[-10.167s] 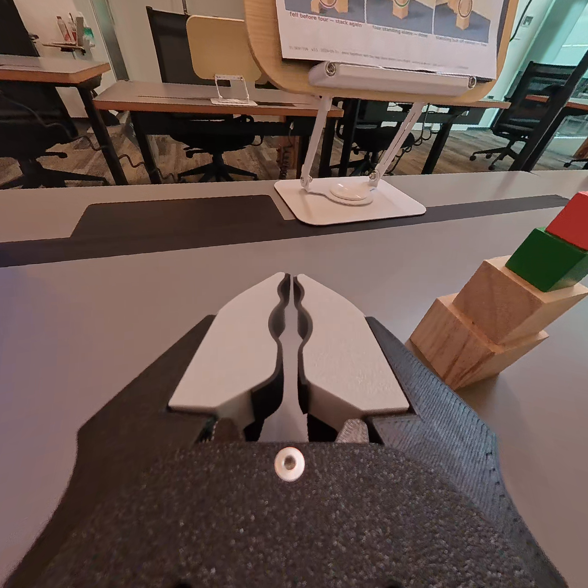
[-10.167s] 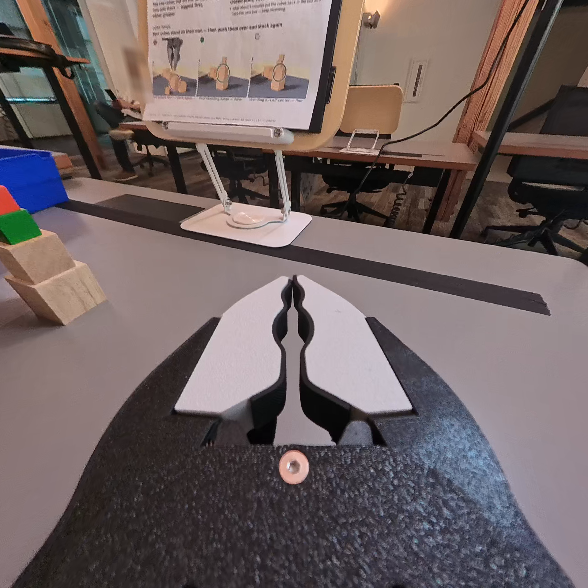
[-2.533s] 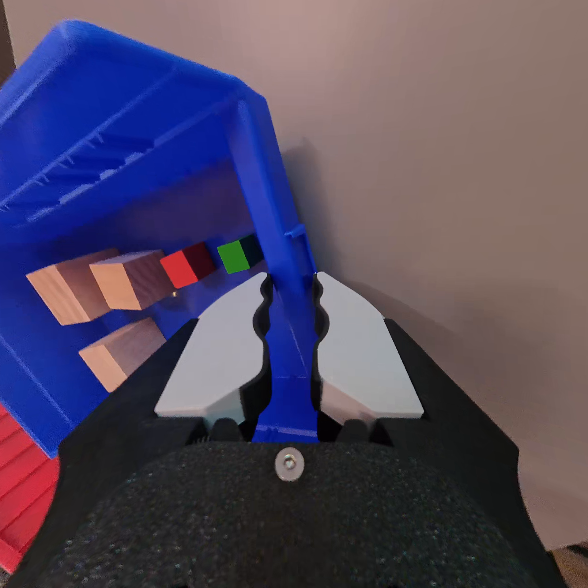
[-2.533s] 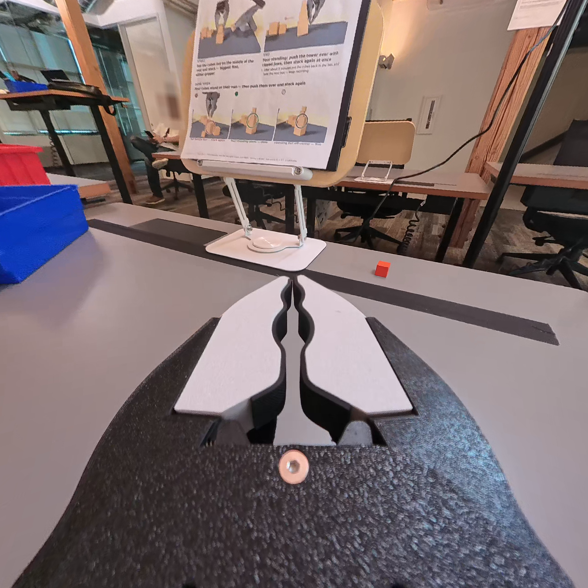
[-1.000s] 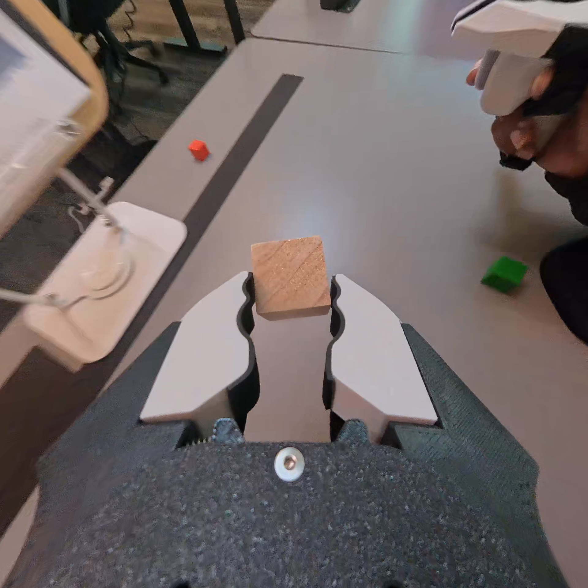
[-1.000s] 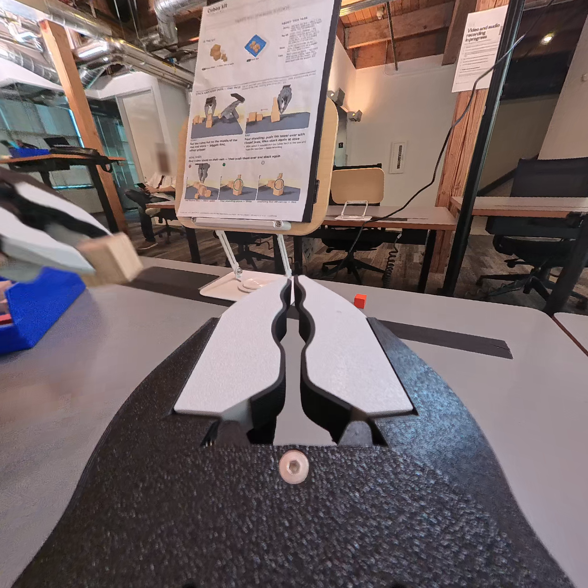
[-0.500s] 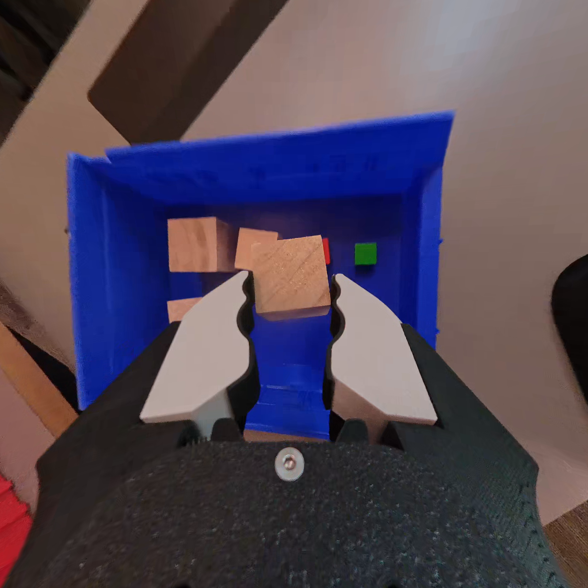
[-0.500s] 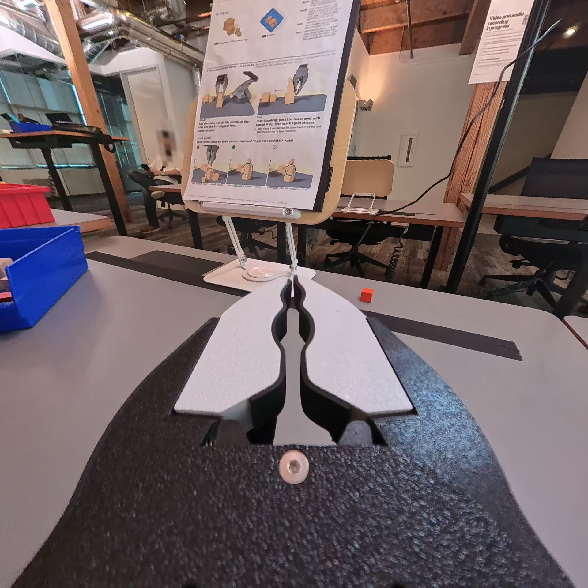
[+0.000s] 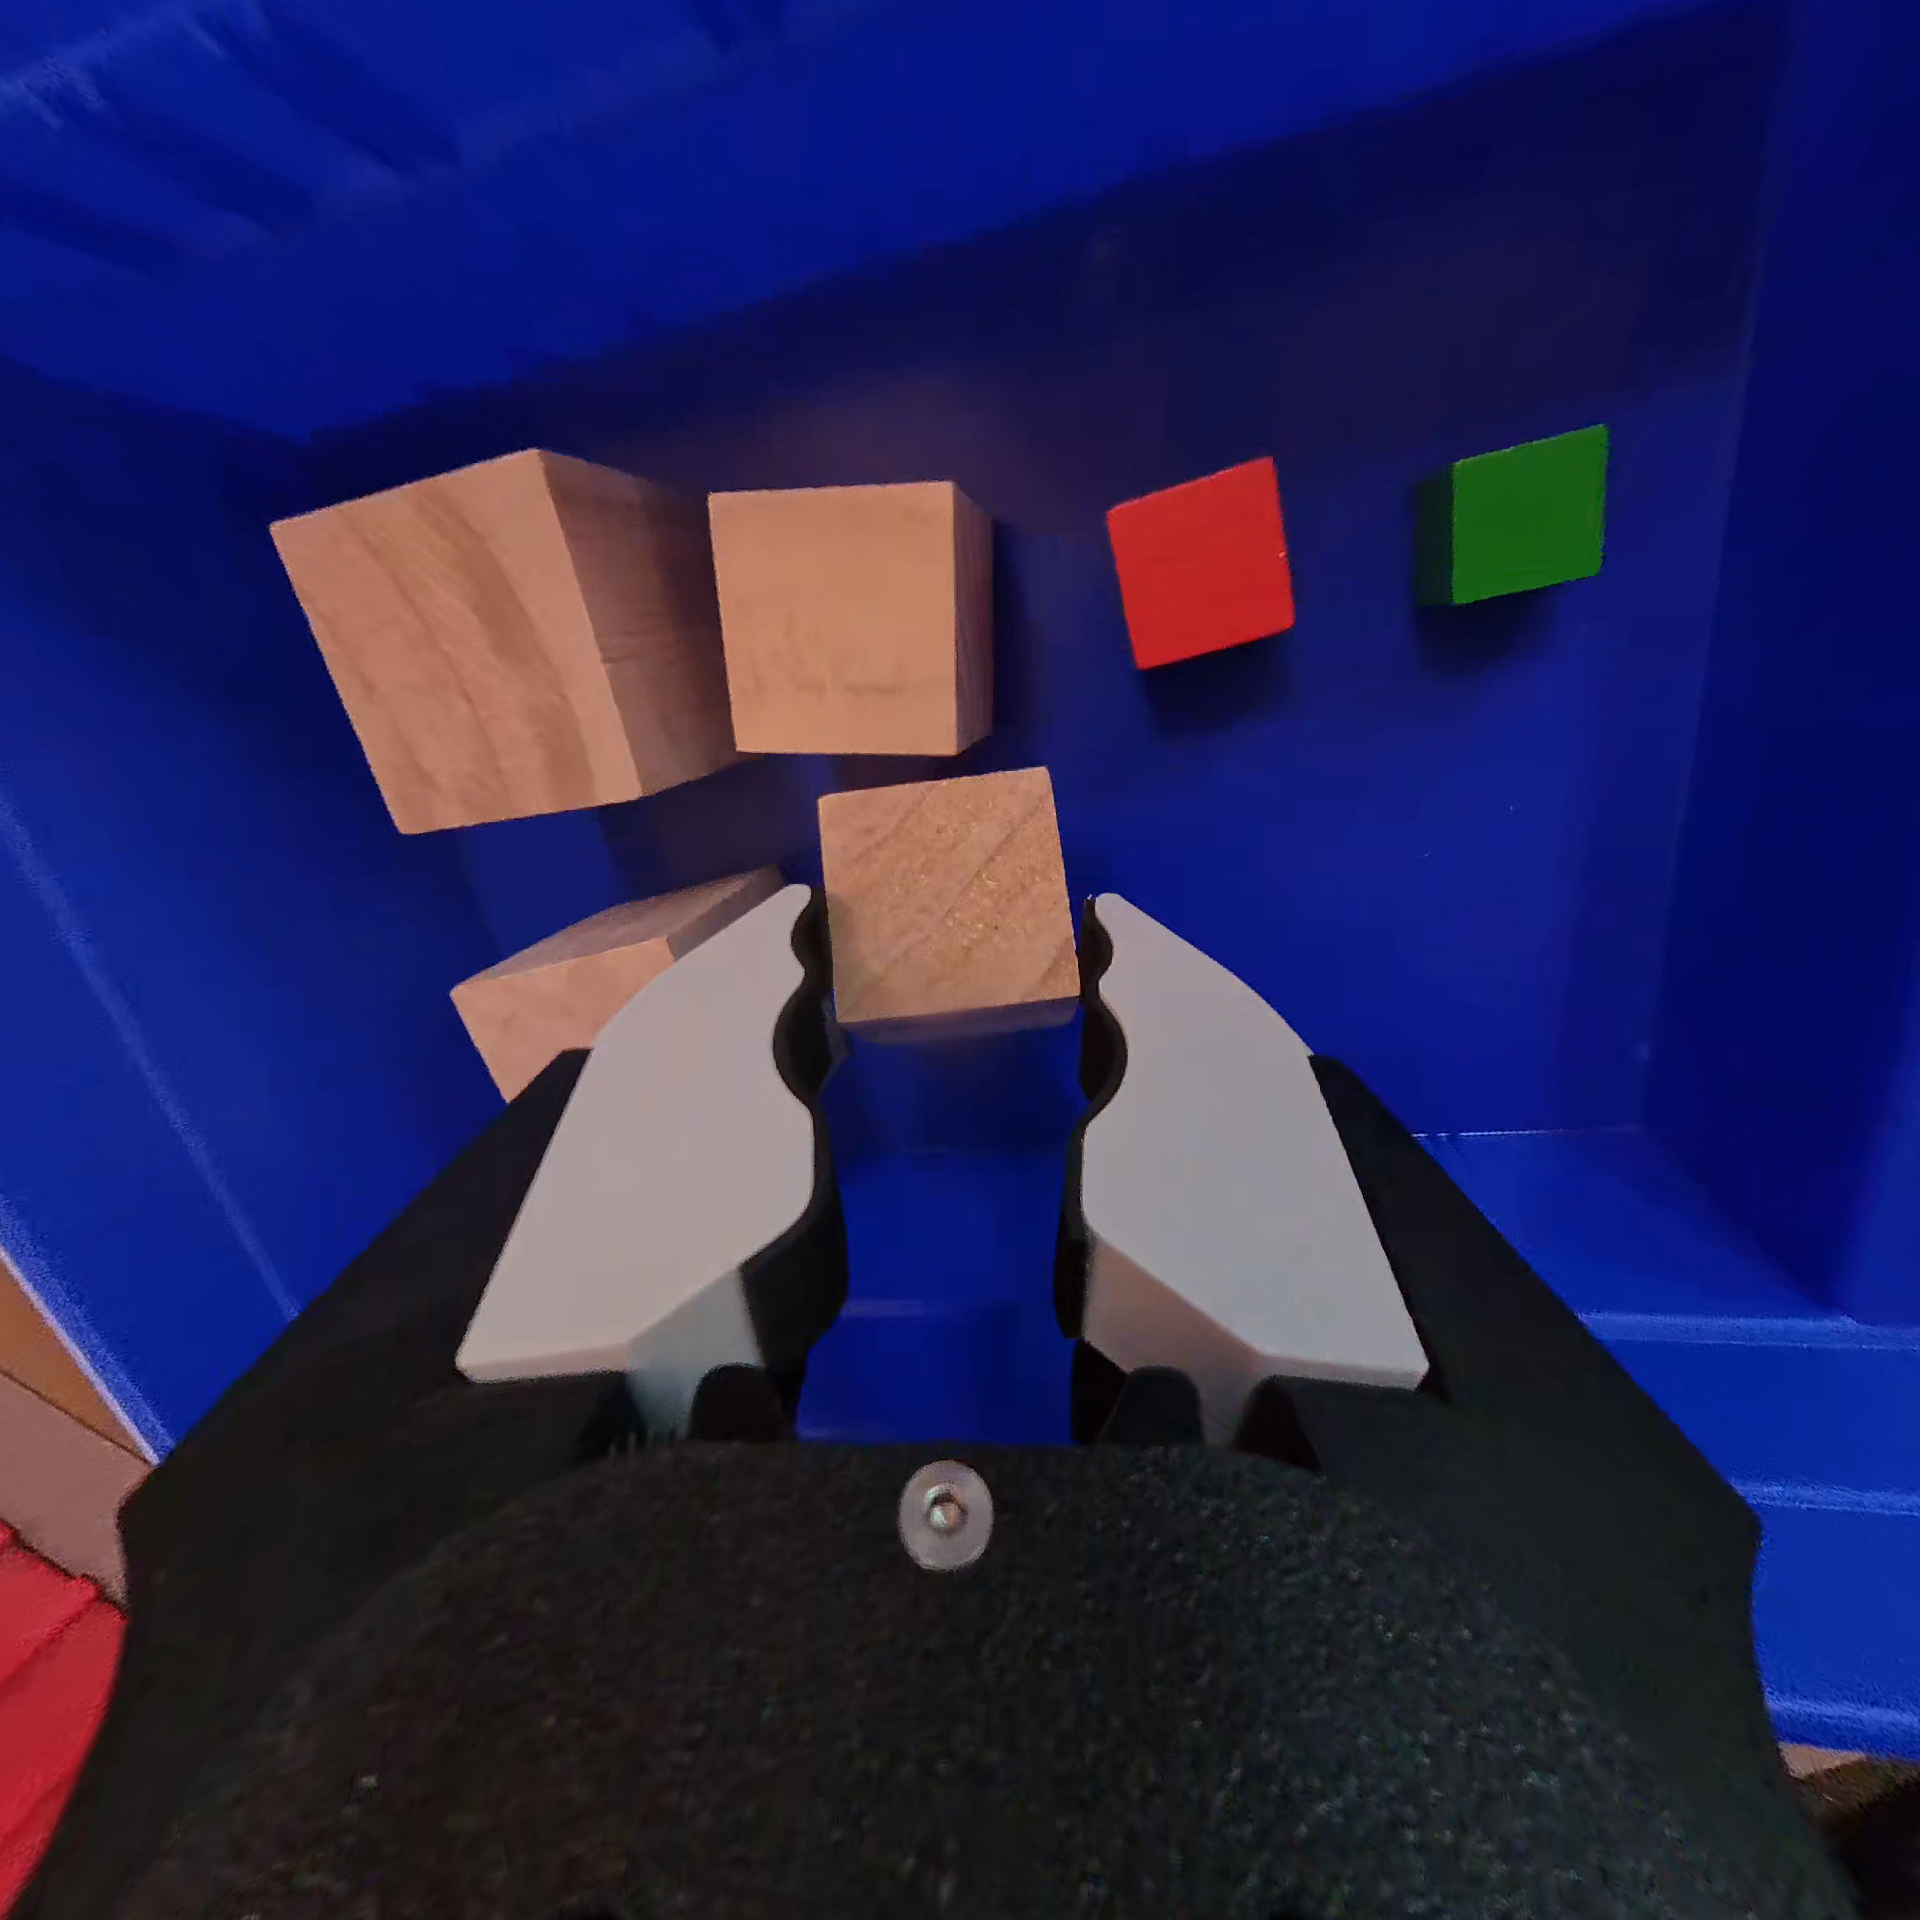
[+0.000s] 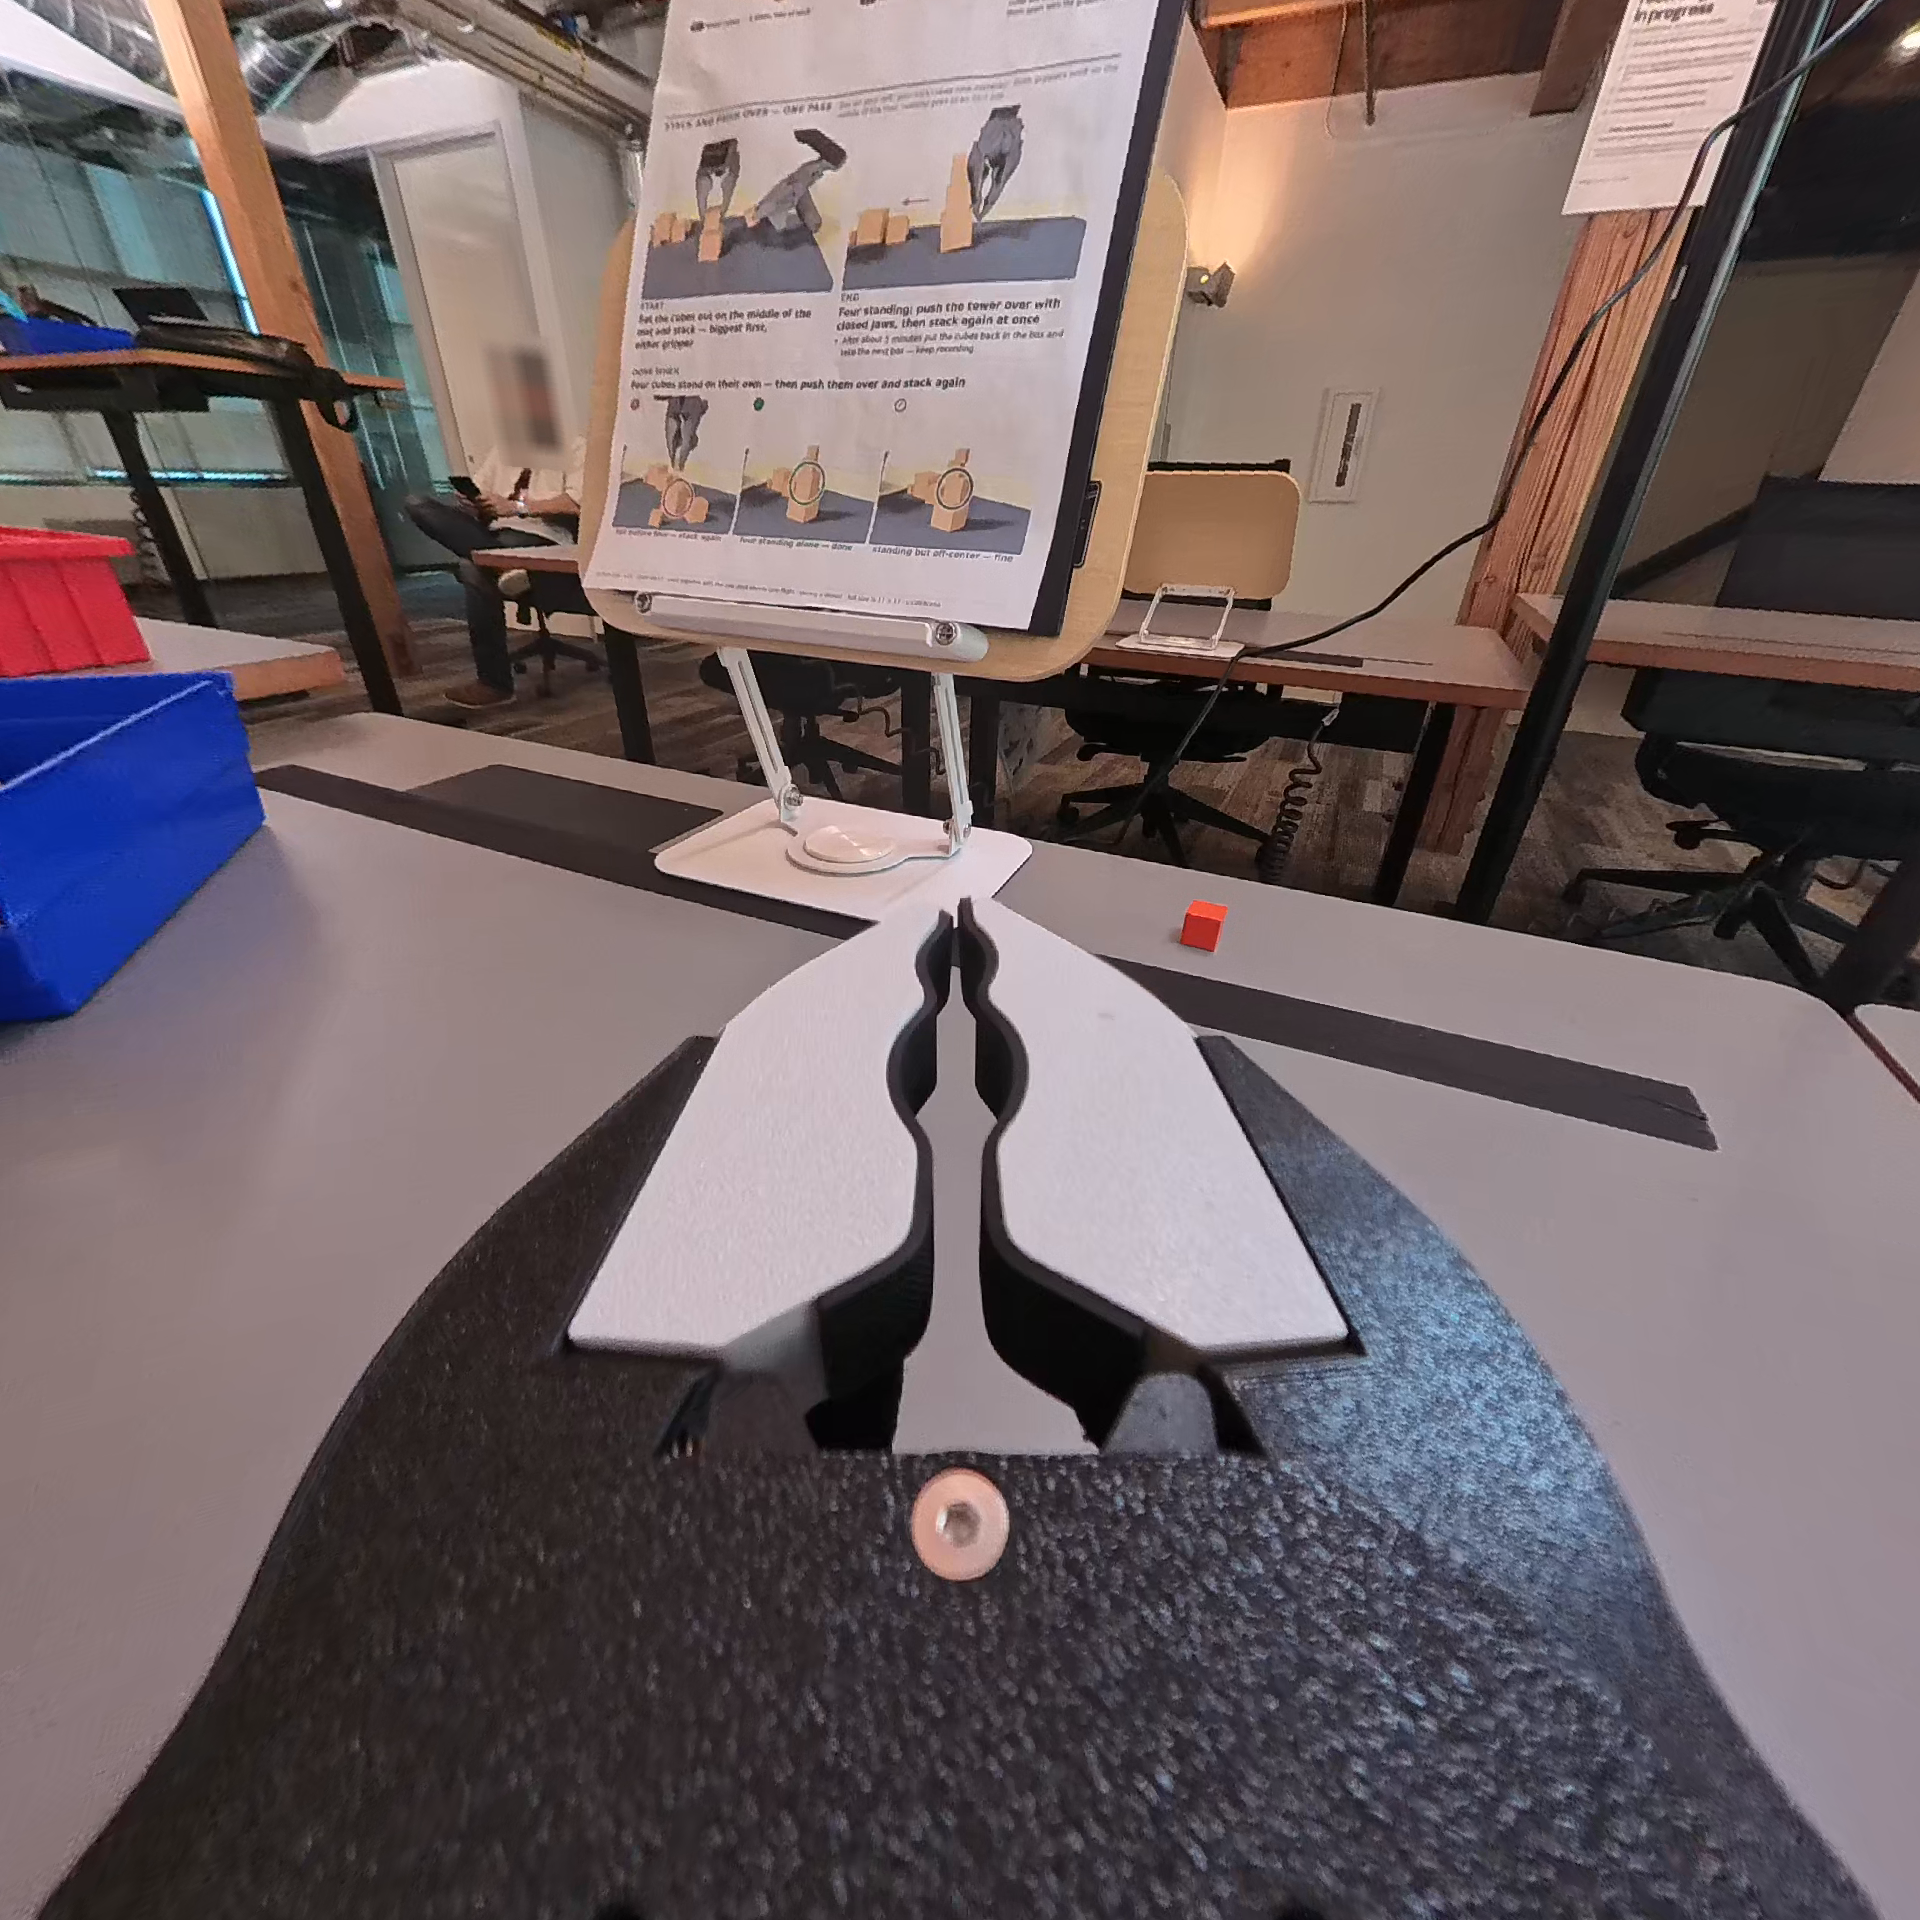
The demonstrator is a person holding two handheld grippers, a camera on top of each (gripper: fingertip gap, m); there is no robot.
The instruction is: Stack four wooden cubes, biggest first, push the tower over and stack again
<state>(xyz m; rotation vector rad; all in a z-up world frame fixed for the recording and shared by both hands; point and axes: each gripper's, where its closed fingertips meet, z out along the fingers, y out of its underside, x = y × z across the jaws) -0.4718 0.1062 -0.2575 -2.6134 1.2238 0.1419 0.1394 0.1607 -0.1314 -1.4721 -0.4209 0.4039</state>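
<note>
Left tongs [image 9: 951,940] are clamped on a wooden cube [image 9: 948,899], both pads pressed to its sides, and I have it hanging inside the blue bin [image 9: 1558,935]. On the bin floor I see three more wooden cubes: a big one [image 9: 488,644], one just beside it [image 9: 847,618], and one [image 9: 582,977] partly hidden by my left finger. A red cube [image 9: 1200,561] and a green cube [image 9: 1517,514] lie apart to the right. Right tongs [image 10: 956,914] are together, bare, above the grey table [image 10: 312,1091]. A small red cube [image 10: 1203,924] sits beyond them, near the stand's white base [image 10: 842,847].
</note>
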